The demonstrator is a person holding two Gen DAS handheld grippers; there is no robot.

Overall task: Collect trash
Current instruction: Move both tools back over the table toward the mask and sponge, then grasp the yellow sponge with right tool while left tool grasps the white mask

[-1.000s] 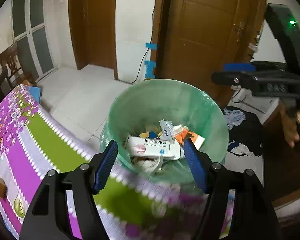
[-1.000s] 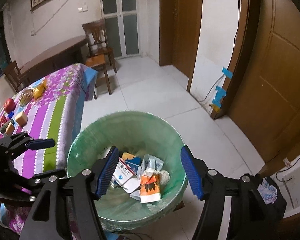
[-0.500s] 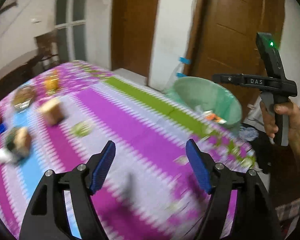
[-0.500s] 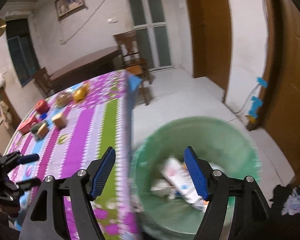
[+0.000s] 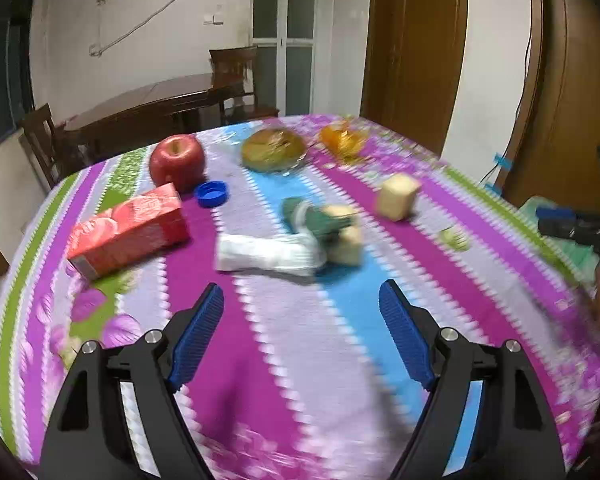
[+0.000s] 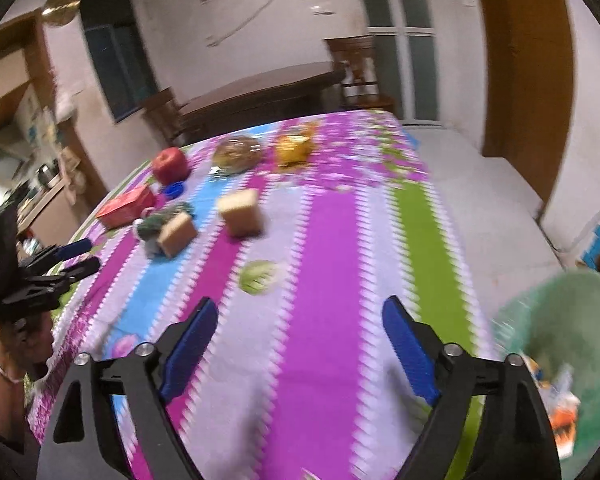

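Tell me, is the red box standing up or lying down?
Lying down. The red box rests flat on its long side on the tablecloth, just in front of the apple.

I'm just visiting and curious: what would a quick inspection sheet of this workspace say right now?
Surface: table under a striped purple floral cloth.
Job's things: crumpled white wrapper, blue bottle cap, red carton; green-lined trash bin on the floor past the table's edge, litter inside.
Clutter: red apple, two tan blocks, wrapped pastry, orange wrapper.
Grippers: left gripper and right gripper both open, empty, above the cloth.
Cables: a wire on the far wall.
Surroundings: dark wooden table, chairs, doors.
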